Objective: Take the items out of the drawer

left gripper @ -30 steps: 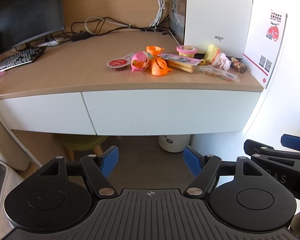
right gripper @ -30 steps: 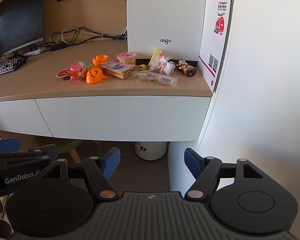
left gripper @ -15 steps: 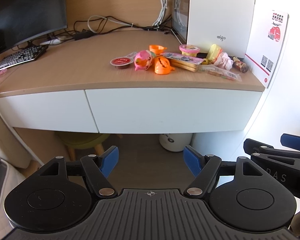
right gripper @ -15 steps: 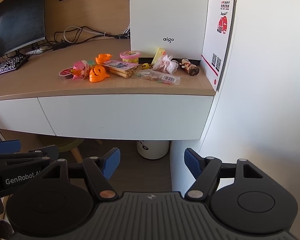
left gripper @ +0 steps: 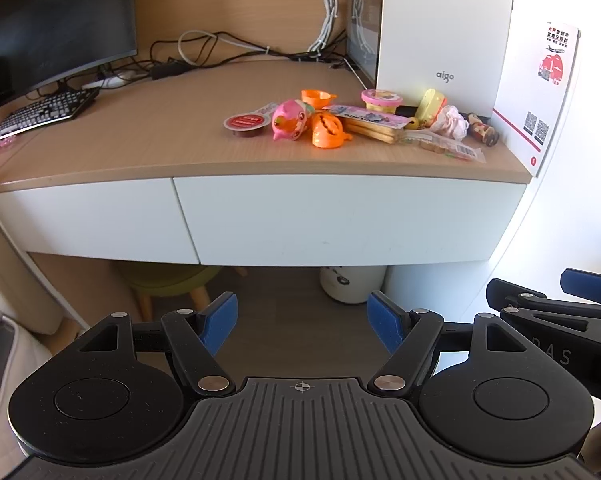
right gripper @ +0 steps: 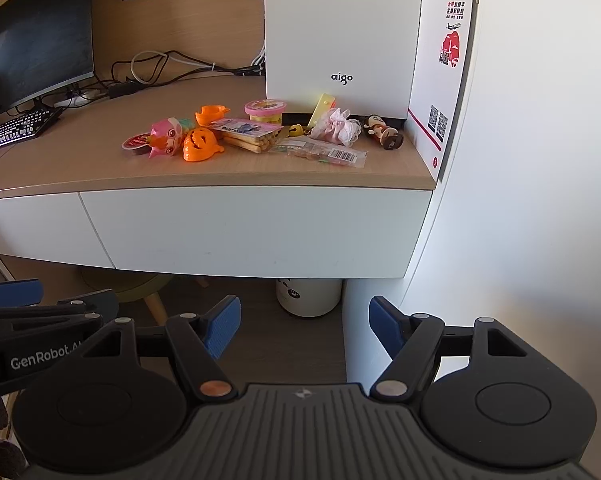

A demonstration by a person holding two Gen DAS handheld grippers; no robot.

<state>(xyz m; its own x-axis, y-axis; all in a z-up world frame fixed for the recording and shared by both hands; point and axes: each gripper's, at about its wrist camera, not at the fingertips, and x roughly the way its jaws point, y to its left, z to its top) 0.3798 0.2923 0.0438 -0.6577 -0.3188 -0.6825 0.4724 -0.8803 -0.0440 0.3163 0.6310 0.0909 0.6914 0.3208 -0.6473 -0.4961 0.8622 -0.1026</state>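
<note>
A white drawer front (left gripper: 348, 220) (right gripper: 256, 232) under the wooden desk stands closed, with a second closed drawer (left gripper: 88, 224) to its left. On the desk top lie several small items: an orange toy (left gripper: 326, 130) (right gripper: 199, 145), a pink toy (left gripper: 290, 118) (right gripper: 165, 136), a red-lidded cup (left gripper: 246, 123), a packet of biscuit sticks (left gripper: 374, 124) (right gripper: 250, 136), a pink tub (left gripper: 381, 100) (right gripper: 265, 110) and a small figurine (right gripper: 384, 132). My left gripper (left gripper: 302, 320) hangs open below and in front of the drawers, nothing between its blue pads. My right gripper (right gripper: 302, 326) is open too, beside it on the right.
A white computer case (right gripper: 342, 36) and a leaning card (right gripper: 444, 76) stand at the desk's right end by the wall. A monitor (left gripper: 56, 20), keyboard (left gripper: 44, 114) and cables occupy the left. Under the desk are a green stool (left gripper: 168, 280) and a white bin (right gripper: 308, 296).
The desk has drifted slightly in the left wrist view as that gripper tilted a little. Both grippers stay open and in place.
</note>
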